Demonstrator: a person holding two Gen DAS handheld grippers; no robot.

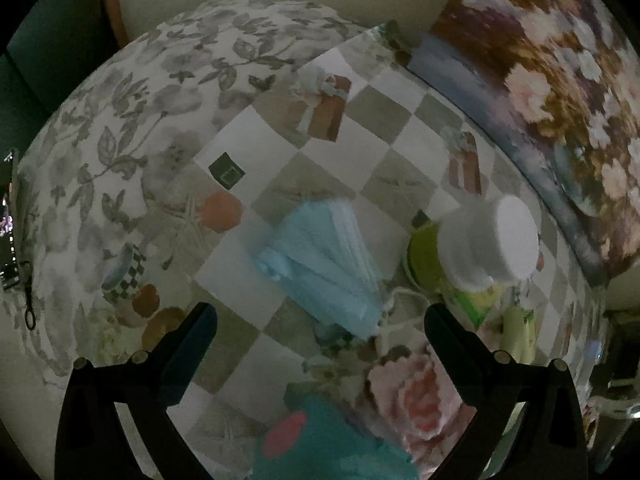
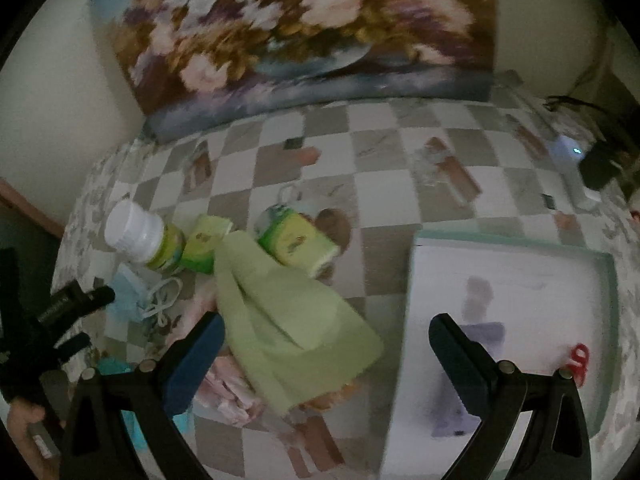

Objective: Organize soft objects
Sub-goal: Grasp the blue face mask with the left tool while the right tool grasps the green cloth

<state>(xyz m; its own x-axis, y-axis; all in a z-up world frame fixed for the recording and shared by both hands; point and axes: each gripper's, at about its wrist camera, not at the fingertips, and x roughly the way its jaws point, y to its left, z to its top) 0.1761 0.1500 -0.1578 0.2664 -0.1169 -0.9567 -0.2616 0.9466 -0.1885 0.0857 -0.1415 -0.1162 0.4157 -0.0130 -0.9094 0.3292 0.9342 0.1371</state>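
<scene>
A stack of light blue face masks (image 1: 328,264) lies on the checked tablecloth, just ahead of my open left gripper (image 1: 320,332); it also shows in the right wrist view (image 2: 128,296). A teal soft toy with a pink patch (image 1: 320,440) lies below the left gripper. A light green cloth (image 2: 288,320) lies between and ahead of the fingers of my open right gripper (image 2: 326,340), on a pink flowered item (image 2: 228,392). A white tray with a teal rim (image 2: 612,272) sits to the right of the cloth.
A white-capped green bottle (image 2: 140,236) lies on its side, also in the left wrist view (image 1: 480,244). A green box (image 2: 204,248) and a green tube (image 2: 296,240) lie near it. A floral painting (image 2: 300,32) leans on the back wall. A grey-leaf pillow (image 1: 140,140) is at left.
</scene>
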